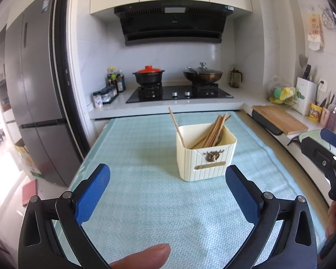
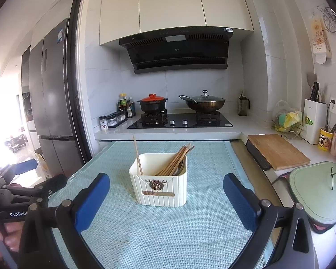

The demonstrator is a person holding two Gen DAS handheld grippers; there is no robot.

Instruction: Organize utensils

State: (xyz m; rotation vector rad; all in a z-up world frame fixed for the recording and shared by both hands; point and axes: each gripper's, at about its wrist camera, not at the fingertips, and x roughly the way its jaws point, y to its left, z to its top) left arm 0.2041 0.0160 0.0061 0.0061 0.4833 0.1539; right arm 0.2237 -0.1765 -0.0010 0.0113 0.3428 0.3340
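Note:
A cream ribbed utensil box (image 1: pixel 205 159) stands on the light green mat (image 1: pixel 145 201). It holds a bunch of wooden chopsticks (image 1: pixel 215 132) leaning right, one lone chopstick (image 1: pixel 175 126) leaning left, and a metal spoon. The box also shows in the right wrist view (image 2: pixel 160 185), with the chopsticks (image 2: pixel 175 161) inside. My left gripper (image 1: pixel 168 179) is open and empty, short of the box. My right gripper (image 2: pixel 166 187) is open and empty, its fingers wide apart on either side of the box, nearer the camera.
A stove (image 1: pixel 179 93) with a red-lidded pot (image 1: pixel 148 76) and a wok (image 1: pixel 202 75) lies beyond the mat. A fridge (image 1: pixel 33 89) stands at left. A wooden cutting board (image 2: pixel 277 151) and a green board (image 2: pixel 318 192) lie on the right counter.

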